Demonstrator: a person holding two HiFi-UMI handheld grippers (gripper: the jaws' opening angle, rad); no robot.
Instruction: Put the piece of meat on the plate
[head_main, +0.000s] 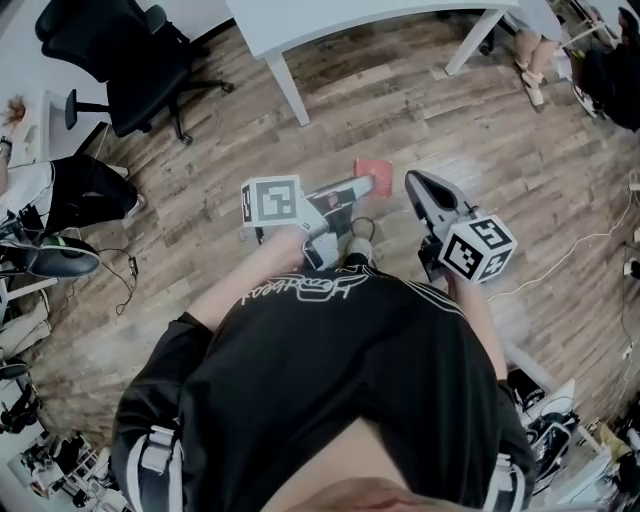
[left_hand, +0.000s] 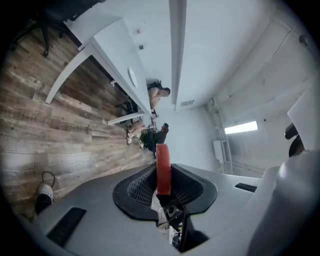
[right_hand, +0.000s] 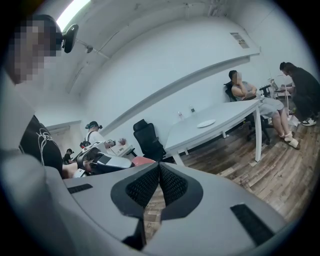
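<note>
Our left gripper (left_hand: 162, 172) is clenched on the piece of meat (left_hand: 163, 156), a flat red slab that stands on edge between the two ribbed pads, its upper end poking out past the jaw tips. Our right gripper (right_hand: 159, 169) holds nothing: its jaws are pressed together, pad against pad. From the head view we see both grippers held out in front of us, side by side, above the wooden floor (head_main: 430, 110), with the meat in the air and well apart from the white table (right_hand: 235, 112). The plate (right_hand: 205, 123), white and round, lies on the tabletop about midway along its length, between the two long edges. A black office chair (head_main: 150, 60) stands beyond the table's near corner, and people sit at its far end.
</note>
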